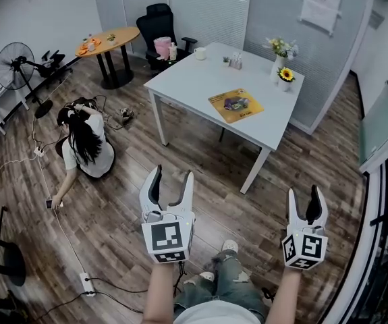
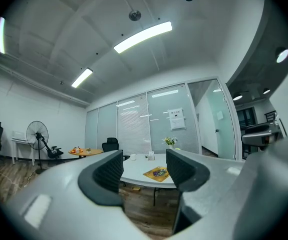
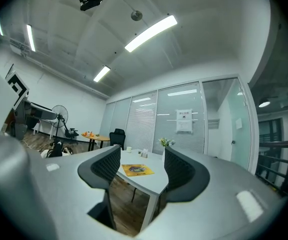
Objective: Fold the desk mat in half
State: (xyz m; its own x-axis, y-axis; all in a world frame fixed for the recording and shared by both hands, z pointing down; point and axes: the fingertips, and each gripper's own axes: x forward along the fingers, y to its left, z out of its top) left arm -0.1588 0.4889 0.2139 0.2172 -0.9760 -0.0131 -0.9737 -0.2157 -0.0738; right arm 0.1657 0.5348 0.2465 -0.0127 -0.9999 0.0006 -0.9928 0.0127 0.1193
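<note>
My left tongs [image 1: 172, 175] and right tongs [image 1: 305, 192] gape wide and empty over the wood floor [image 1: 123, 211], well short of the white table [image 1: 194, 76] where I see the yellow desk mat [image 1: 235, 104] lying flat.

The desk mat [image 1: 235, 104], a yellow-orange rectangle with a dark printed picture at its middle, lies flat and unfolded on the white surface [image 1: 194, 79], askew to its edges, well ahead of the left tool [image 1: 173, 174] and the right tool [image 1: 304, 192], apart from both.
</note>
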